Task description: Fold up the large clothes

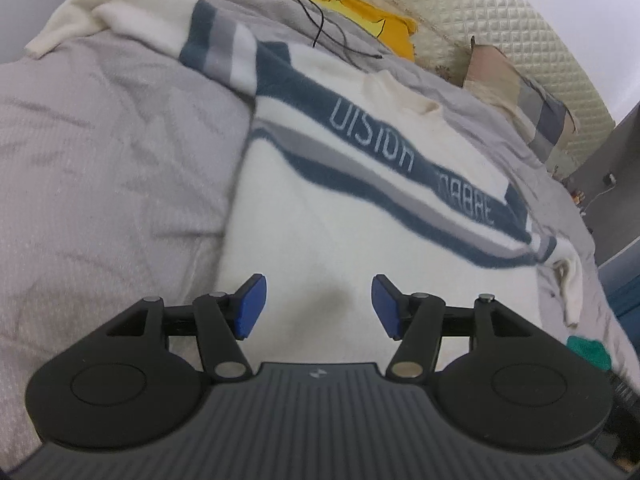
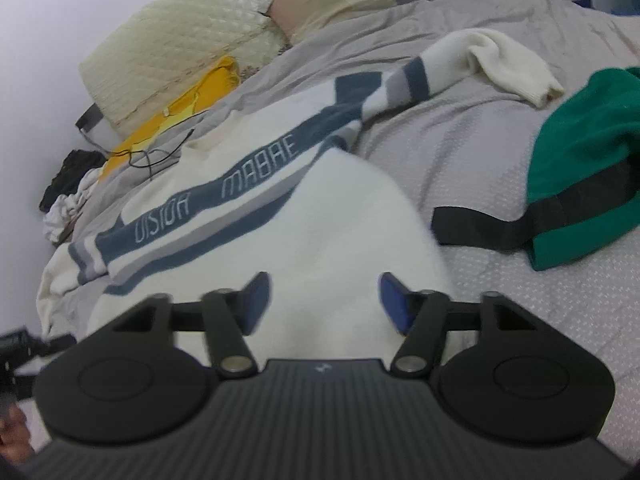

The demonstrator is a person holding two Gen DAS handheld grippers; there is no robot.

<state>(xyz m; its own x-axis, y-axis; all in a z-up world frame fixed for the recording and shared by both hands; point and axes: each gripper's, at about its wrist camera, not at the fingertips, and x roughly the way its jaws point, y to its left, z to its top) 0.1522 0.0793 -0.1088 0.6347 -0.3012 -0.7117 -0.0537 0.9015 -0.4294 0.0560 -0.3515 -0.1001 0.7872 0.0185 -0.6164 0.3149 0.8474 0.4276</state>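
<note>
Here the large grey quilted bedspread fills both views, and the white knitted sweater with blue-and-grey chest stripes and pale lettering lies spread flat on it, front side up. In the left wrist view its body runs from the lower centre of the frame up toward the collar at upper right, one sleeve stretching to the upper left and the other trailing off at the right edge. The long axis of the sweater, hem to collar, points away from both claws, so both sit at the hem end.

The left gripper hangs over plain white knit near the hem, its blue pads standing apart with nothing between them. The right gripper hovers over the same hem region by the sweater's right edge, jaws spread wide, also empty. Judging by this, each claw is placed to take a hem corner.

A green garment with a black band lies apart at the right.
</note>
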